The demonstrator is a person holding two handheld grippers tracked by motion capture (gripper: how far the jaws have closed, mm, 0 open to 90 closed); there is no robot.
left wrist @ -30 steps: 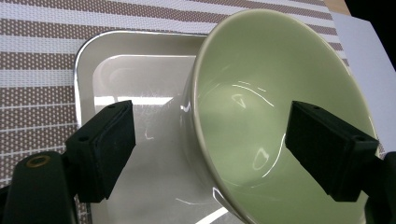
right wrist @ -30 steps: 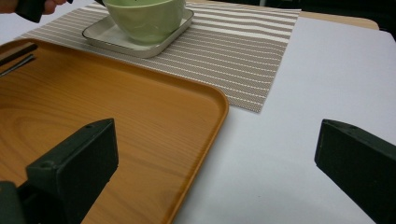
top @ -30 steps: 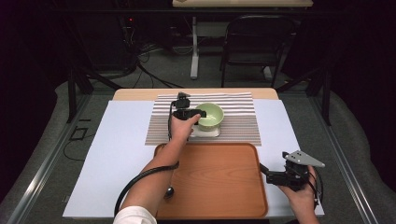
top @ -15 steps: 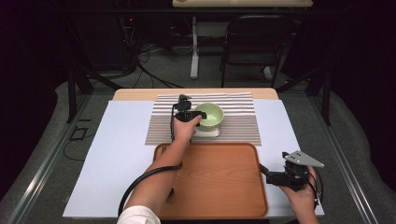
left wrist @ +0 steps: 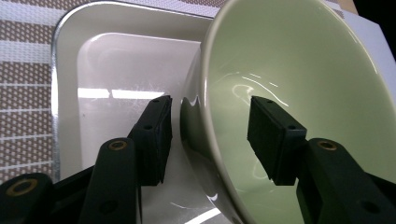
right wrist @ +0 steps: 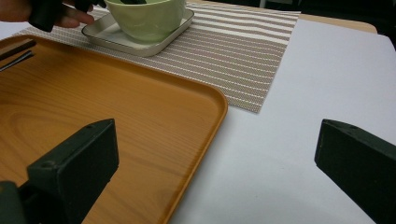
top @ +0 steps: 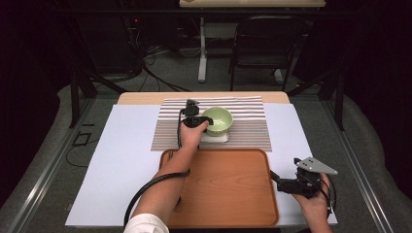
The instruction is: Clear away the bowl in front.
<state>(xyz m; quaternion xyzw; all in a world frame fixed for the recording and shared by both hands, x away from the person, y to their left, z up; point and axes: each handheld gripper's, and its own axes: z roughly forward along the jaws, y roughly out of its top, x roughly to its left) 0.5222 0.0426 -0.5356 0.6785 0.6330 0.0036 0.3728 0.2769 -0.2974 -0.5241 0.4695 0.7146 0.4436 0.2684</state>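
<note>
A pale green bowl (top: 217,119) (left wrist: 289,70) (right wrist: 144,18) stands in a shallow white dish (top: 216,138) (left wrist: 116,60) (right wrist: 112,39) on a striped placemat (top: 252,126). My left gripper (top: 206,121) (left wrist: 210,135) straddles the bowl's left wall, one pad outside and one inside. Its jaws have just been closing, but a small gap still shows at each pad. My right gripper (top: 274,177) (right wrist: 215,158) rests low by the right edge of the wooden tray (top: 223,184) (right wrist: 93,102), wide open with nothing between its jaws.
A white sheet (top: 121,160) covers the table around the placemat and tray. The left gripper's cable (top: 145,189) loops across the tray's left edge. A chair (top: 257,43) and table legs stand beyond the far edge.
The left forearm has shifted slightly right while its gripper stays at the bowl. The right hand has not moved.
</note>
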